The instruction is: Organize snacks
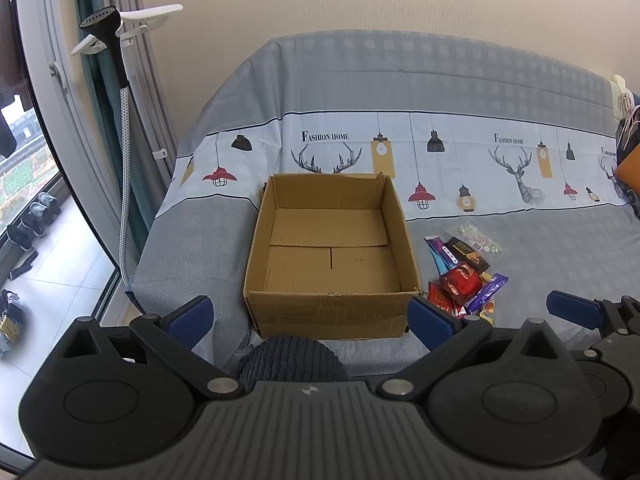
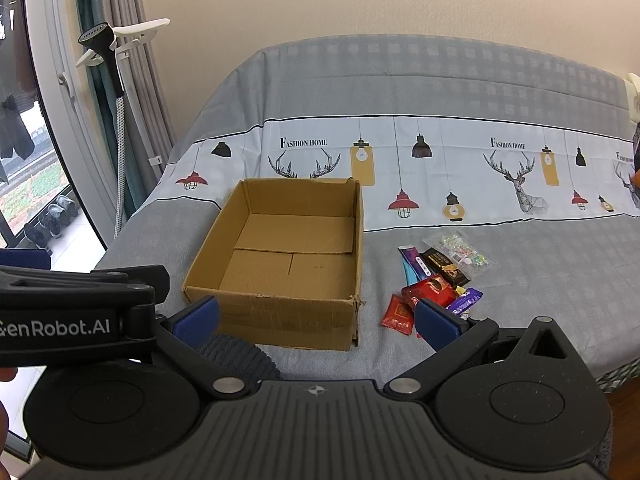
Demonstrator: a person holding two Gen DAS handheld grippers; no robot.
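Observation:
An open, empty cardboard box (image 1: 332, 256) sits on the grey bedspread; it also shows in the right wrist view (image 2: 280, 264). A pile of snack packets (image 1: 466, 276) lies to the right of the box, with red, purple, black and clear wrappers; it also shows in the right wrist view (image 2: 436, 284). My left gripper (image 1: 312, 320) is open and empty, in front of the box's near wall. My right gripper (image 2: 316, 320) is open and empty, short of the box and the snacks. Its blue finger (image 1: 572, 310) shows at the right in the left wrist view.
The bed (image 1: 440, 88) with a lamp-and-deer patterned cover fills the view. A garment steamer on a pole (image 1: 108, 40) stands left of the bed by the curtain and window. A dark ribbed object (image 1: 292, 360) lies at the near bed edge. Bags (image 1: 628, 160) sit far right.

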